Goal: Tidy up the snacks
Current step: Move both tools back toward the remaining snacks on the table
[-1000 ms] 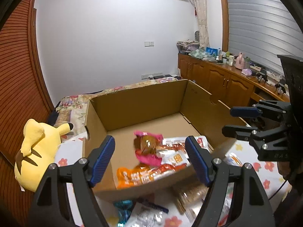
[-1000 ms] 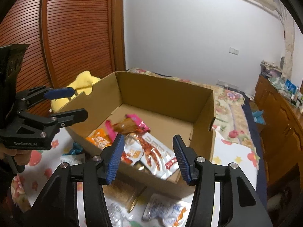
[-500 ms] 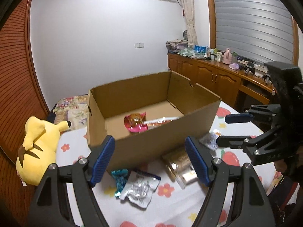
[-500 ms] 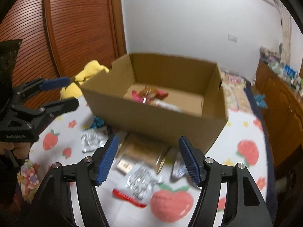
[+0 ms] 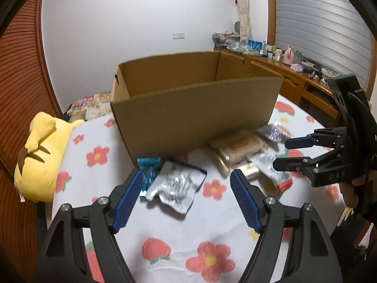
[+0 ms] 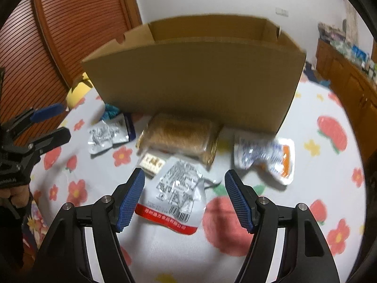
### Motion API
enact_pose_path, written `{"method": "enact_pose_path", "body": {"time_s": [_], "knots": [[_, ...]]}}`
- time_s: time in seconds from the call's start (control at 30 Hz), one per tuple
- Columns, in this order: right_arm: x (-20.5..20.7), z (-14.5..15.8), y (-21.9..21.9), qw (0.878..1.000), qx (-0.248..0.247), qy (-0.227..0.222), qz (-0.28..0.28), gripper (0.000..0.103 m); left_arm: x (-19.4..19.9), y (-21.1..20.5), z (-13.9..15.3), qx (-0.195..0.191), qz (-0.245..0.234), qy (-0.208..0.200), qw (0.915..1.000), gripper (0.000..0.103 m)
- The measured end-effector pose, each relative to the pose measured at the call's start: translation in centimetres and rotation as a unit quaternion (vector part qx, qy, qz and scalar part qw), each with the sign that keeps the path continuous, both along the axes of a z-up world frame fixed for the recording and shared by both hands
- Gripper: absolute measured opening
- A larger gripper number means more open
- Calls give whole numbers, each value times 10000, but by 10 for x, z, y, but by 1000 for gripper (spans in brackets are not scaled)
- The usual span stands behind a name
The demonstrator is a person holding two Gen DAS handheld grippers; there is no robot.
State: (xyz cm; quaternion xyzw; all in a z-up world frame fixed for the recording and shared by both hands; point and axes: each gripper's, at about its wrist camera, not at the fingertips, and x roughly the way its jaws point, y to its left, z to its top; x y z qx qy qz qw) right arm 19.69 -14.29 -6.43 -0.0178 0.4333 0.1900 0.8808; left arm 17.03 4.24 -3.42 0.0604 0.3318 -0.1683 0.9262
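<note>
With jaws apart and nothing held, the left gripper [image 5: 186,195] is poised over a silver packet [image 5: 175,186] and the right gripper [image 6: 183,195], just opened wider, over a red-edged packet [image 6: 176,195], both lying before the cardboard box [image 6: 195,80] for boxing.

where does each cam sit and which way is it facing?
Left wrist: on the left tongs, tilted down over a silver packet toward the box; right tongs at its right edge.
Right wrist: on the right tongs, tilted down over a red-edged packet; left tongs and a hand at left.
Shared: box, tan pack, flowered cloth.
</note>
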Motion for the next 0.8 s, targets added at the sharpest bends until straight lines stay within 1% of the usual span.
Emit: {"method": "enact_pose_path", "body": {"time_s": [0.13, 0.4, 0.53, 0.73, 0.77, 0.8], "knots": [[0, -9, 1, 9998, 137, 141, -2, 72, -4, 1, -11, 37, 24, 110, 9999, 77], [5, -23, 9, 9993, 139, 335, -113, 74, -6, 5, -27, 66, 49, 278, 9996, 77], [5, -23, 11, 9995, 11, 290, -102, 74, -6, 5, -31, 52, 55, 329, 9994, 77], [8, -25, 20, 9992, -372, 160, -26, 74, -4, 3, -35, 42, 47, 392, 9992, 77], [7, -25, 20, 9991, -405, 137, -10, 73, -4, 2, -35, 52, 39, 395, 9992, 77], [6, -25, 19, 9990, -439, 119, -4, 68, -4, 2, -35, 66, 28, 394, 9992, 77]]}}
